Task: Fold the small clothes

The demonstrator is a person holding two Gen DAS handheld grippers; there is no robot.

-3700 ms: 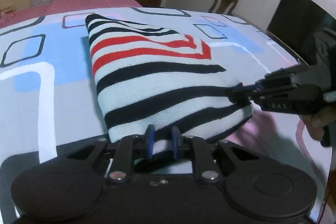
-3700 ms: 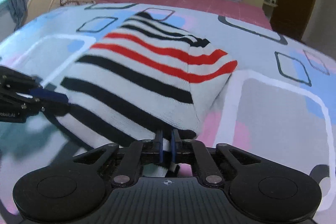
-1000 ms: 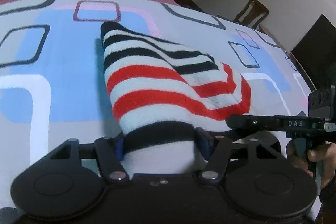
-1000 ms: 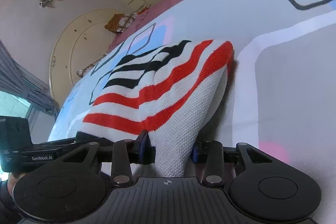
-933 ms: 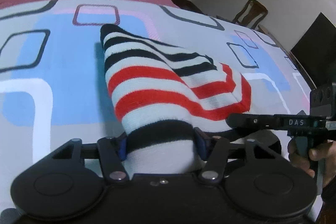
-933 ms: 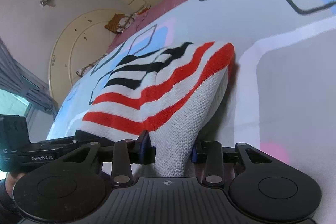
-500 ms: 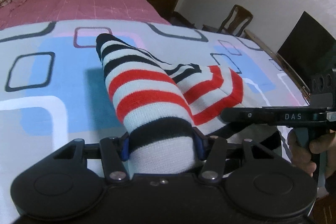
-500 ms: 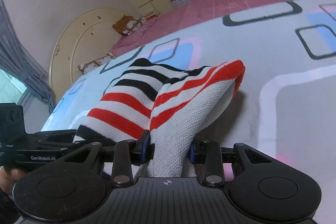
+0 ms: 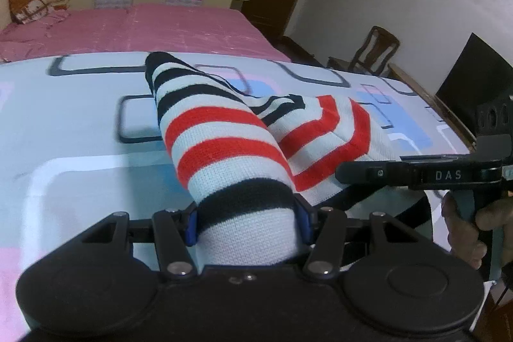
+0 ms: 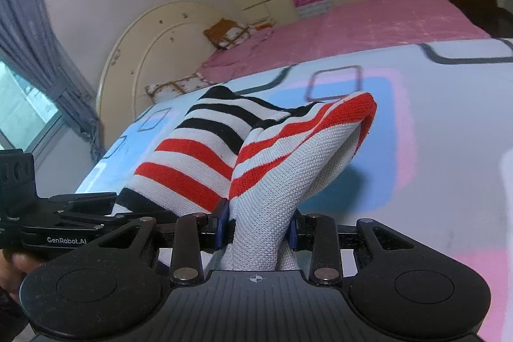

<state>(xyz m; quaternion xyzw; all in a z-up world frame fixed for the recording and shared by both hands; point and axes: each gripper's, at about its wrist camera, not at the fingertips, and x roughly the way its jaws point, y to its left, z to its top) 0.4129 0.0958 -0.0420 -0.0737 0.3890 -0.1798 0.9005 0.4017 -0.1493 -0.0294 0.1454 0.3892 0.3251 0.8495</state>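
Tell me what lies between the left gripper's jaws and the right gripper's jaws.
Only the striped sweater: it spans from the left gripper to the right gripper, each clamped on a bunched end. Both wrist views show it.

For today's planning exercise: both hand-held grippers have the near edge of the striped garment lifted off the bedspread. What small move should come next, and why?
Probably carry both corners forward over the far part. The left hand-held gripper and right hand-held gripper each clamp the striped garment, whose far end still rests on the bedspread, so the raised half is ready to fold over.

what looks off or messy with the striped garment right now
Nothing damaged. The striped garment is bunched into two humps, lifted off the patterned sheet, pinched between the left gripper and the right gripper.
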